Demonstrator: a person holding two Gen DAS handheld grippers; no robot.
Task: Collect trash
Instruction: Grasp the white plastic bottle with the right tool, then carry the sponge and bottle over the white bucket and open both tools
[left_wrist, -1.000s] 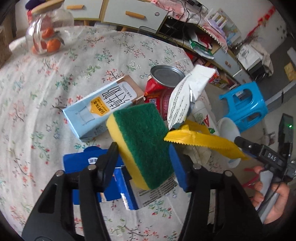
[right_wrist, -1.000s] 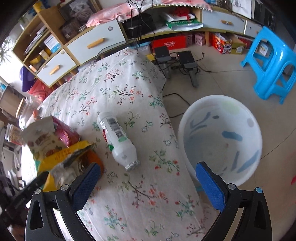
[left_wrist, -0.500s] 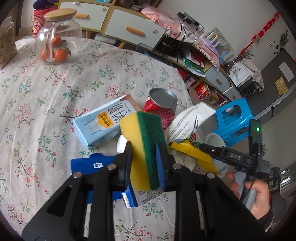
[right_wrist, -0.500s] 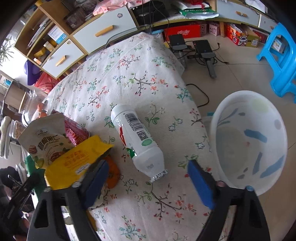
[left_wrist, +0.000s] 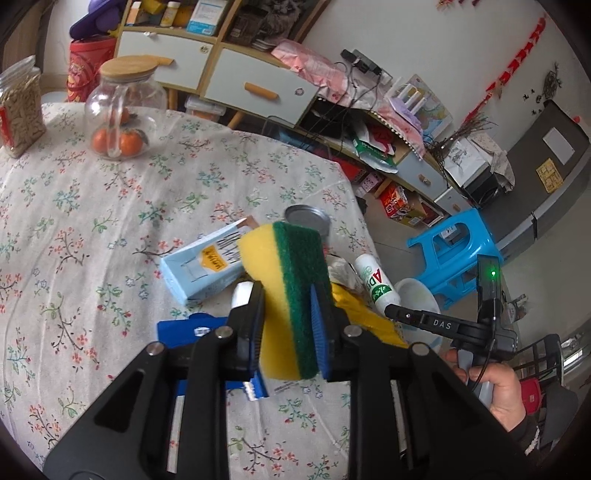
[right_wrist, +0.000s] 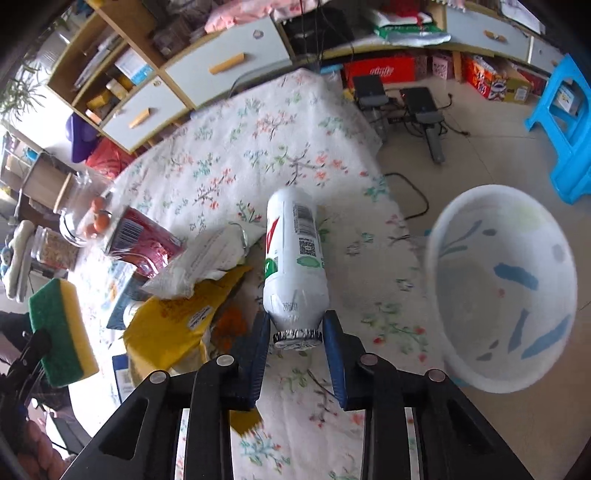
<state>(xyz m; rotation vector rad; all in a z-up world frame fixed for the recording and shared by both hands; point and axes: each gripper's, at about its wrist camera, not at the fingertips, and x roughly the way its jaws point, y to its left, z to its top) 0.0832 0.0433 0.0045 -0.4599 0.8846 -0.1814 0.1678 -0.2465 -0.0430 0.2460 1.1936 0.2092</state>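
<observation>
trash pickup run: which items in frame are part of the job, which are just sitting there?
Part of the job:
- sponge, clamped in left gripper
- white bottle, right gripper closing on its cap end
- white basin on the floor, likely the bin
- yellow wrapper, blue carton, red can

Just lying about:
- glass jar holding oranges
- blue stool

Right gripper (right_wrist: 297, 350) closing, jaws flanking the foil-sealed neck of a white plastic bottle (right_wrist: 295, 258) lying on the floral-clothed desk (right_wrist: 258, 147), yellow wrapper (right_wrist: 177, 325) left, white basin (right_wrist: 502, 288) right, sponge (right_wrist: 62, 332) at far left.
</observation>
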